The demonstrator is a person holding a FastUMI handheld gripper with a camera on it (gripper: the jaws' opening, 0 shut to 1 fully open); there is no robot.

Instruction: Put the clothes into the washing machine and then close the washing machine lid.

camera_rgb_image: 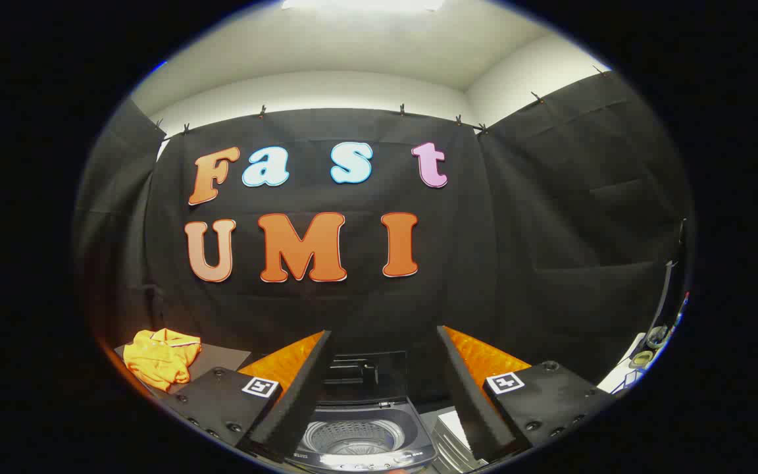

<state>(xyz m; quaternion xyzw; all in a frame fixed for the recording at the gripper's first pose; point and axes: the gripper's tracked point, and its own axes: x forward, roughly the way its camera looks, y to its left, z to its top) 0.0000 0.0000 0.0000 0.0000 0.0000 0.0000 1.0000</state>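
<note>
A small top-loading washing machine [364,442] stands just ahead of my fingers, between them. Its lid [362,376] is raised upright behind the drum, and the metal drum [353,436] looks bare inside. A crumpled yellow garment [160,357] lies on a dark surface to the left, beyond my left finger. My gripper [384,388] is open, its two fingers spread wide with nothing between them, held above the machine.
A dark board or mat [218,359] lies under and beside the garment. White papers or a box [453,428] sit right of the machine. Some gear and a white surface [642,361] show at the far right. Black cloth walls close the booth.
</note>
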